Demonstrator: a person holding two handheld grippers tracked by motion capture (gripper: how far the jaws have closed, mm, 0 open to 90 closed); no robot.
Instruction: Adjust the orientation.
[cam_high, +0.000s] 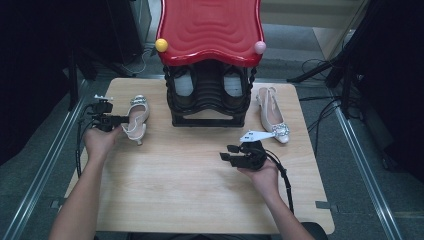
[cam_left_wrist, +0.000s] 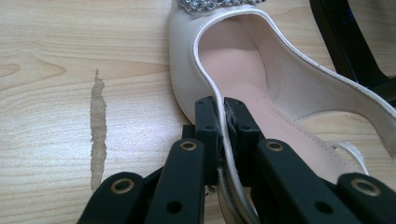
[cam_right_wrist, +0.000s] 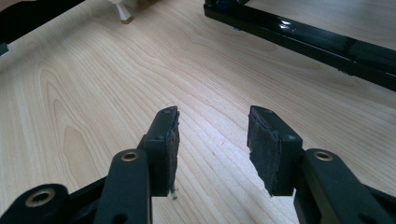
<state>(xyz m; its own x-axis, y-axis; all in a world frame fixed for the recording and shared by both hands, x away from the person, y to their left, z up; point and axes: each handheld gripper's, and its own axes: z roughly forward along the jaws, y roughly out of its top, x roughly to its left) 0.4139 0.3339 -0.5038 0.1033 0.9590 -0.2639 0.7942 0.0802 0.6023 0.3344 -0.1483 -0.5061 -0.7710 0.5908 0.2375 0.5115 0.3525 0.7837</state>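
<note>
Left gripper (cam_left_wrist: 222, 116) clamping the side wall of the cream slingback shoe (cam_left_wrist: 243, 60) — one pad outside the upper, one inside, rim pinched between; jewelled toe lying beyond the fingertips, shoe resting on the wooden table (cam_left_wrist: 70, 93). Right gripper (cam_right_wrist: 212, 135) hovering with fingers parted moderately wide, bare wood showing between them — black shoe rack (cam_right_wrist: 327, 44) base standing beyond the fingertips. Second shoe (cam_high: 272, 115) lying near that hand.

No legible text, label, brand, number or sign was found in the high view or either gripper view; shoes, rack and counter carried no readable markings.
</note>
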